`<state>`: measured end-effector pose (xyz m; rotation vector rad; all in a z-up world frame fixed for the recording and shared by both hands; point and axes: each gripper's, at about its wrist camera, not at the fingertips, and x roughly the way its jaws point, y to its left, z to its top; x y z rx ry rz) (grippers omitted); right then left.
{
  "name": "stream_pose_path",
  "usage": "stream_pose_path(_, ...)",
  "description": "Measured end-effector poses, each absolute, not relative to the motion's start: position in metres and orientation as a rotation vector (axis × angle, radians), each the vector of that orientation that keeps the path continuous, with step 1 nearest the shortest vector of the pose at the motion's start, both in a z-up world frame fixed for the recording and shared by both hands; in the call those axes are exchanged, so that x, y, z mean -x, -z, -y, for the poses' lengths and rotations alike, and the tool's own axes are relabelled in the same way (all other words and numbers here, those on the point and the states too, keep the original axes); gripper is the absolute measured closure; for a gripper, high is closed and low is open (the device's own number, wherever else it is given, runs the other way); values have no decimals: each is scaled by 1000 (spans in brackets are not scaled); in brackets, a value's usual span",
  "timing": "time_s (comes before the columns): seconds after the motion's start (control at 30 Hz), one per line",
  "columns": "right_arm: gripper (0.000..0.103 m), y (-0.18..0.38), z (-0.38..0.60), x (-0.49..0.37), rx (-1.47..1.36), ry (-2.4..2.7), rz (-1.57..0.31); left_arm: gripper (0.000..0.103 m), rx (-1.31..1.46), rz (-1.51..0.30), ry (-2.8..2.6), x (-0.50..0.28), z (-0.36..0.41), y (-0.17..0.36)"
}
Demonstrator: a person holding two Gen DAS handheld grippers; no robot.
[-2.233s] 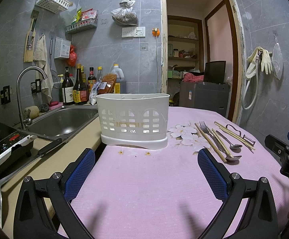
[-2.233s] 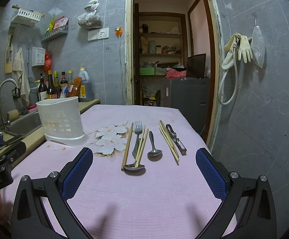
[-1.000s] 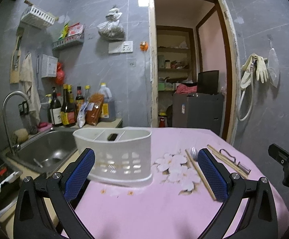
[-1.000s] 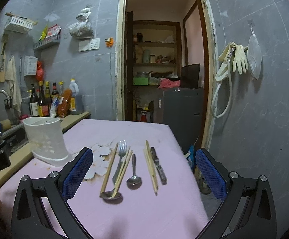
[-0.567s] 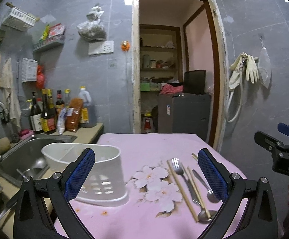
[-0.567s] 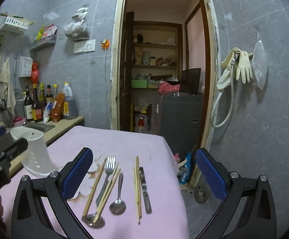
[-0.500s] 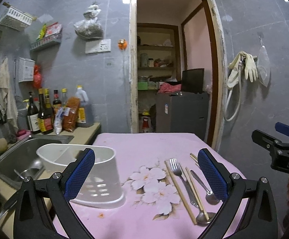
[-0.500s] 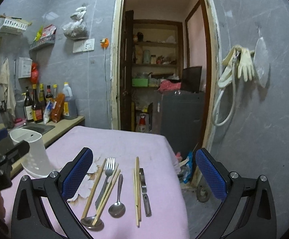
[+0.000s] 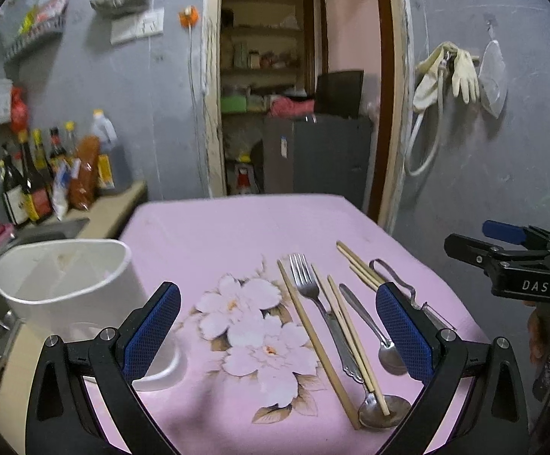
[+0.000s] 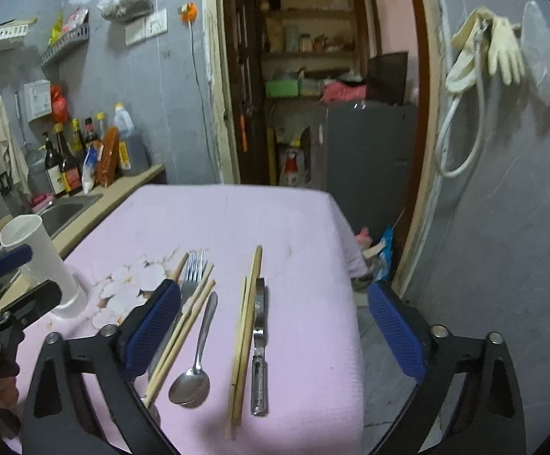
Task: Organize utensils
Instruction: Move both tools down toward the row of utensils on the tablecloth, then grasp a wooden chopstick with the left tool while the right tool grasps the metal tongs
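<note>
Utensils (image 10: 199,337) loose on pink tablecloth (image 10: 305,227) | white caddy (image 9: 66,284) left, seemingly empty | both hand-held grippers (image 9: 278,326) (image 10: 271,326) wide, holding nothing

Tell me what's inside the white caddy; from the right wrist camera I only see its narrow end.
Observer: The left wrist view looks down into the white caddy. It has dividers inside, and no utensils show in it.
Operator: What does my gripper finger cover beside the fork?
Observer: The fork handle runs on toward you. Just past its end lies a larger spoon, with two chopsticks resting their tips on its bowl.
Operator: Is the left gripper free?
Observer: Yes. The left gripper is open with nothing between its fingers.
</note>
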<state>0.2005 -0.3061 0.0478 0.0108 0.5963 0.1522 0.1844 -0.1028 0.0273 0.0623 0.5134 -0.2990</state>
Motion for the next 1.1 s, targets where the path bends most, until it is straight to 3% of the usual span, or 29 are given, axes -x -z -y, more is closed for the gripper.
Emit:
stream_pose_path(0.13,23,-38,308,-220,-28,-202,-668,6,-44,-583,317,-207,106,-18)
stream_pose_path(0.23,34,-31,307,-233,-28,-231,-722,19,-32,-648,338,-224,107,-8)
stream_pose_path(0.3,45,-25,306,-240,-30,-246,-756,35,-36,-698,349,-234,107,0)
stream_pose_path(0.33,49,-21,306,-243,-36,-256,-779,38,-36,-722,355,-238,107,4)
stream_pose_path(0.4,54,-15,308,-249,-46,-264,-816,51,-30,-775,371,-247,109,12)
stream_pose_path(0.57,66,-5,303,-258,-22,-274,-877,68,-19,-876,401,-268,109,25)
stream_pose_path(0.83,75,5,298,-275,-29,-283,-938,73,-1,-981,427,-290,106,35)
stream_pose_path(1.1,76,13,291,-295,-8,-263,-984,78,-6,-1035,418,-307,104,36)
